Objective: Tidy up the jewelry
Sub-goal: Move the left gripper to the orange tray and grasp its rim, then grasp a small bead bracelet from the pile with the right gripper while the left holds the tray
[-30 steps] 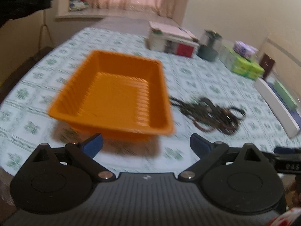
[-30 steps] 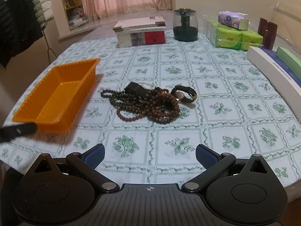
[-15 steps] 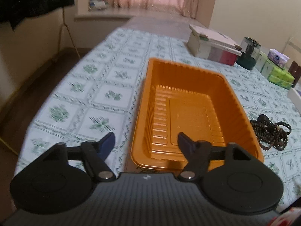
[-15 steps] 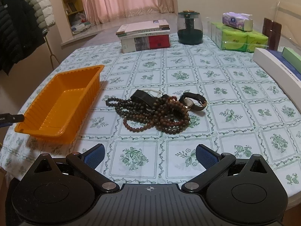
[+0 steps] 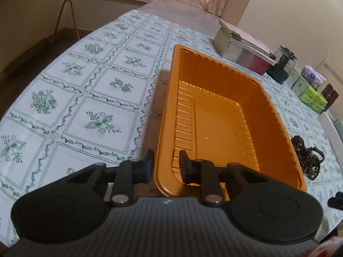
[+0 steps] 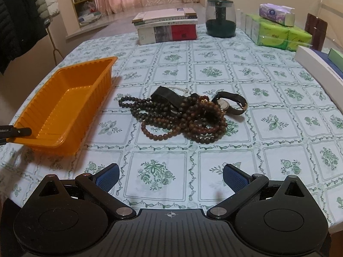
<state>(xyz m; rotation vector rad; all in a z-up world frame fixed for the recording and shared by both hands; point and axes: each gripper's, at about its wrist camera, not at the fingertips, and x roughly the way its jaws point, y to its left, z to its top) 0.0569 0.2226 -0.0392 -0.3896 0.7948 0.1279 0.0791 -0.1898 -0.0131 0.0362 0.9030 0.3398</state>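
Two tools were at work: the left tool [image 5: 165, 165] had narrowed its fingers astride the near-left corner wall of the orange tray [image 5: 276, 115], one finger outside and one inside, though whether they pinched the wall I could not tell, while the right tool [image 6: 170, 175] hung wide and empty above the near edge of the surface [image 6: 278, 156]. Beyond it, a tangle of bead strands [image 6: 182, 117] with a wristwatch [image 6: 231, 102] touching it lay mid-surface, just right of the tray near the left edge.

Bare tablecloth [image 6: 158, 171] lies between the right tool [image 6: 170, 176] and the beads [image 6: 182, 117].
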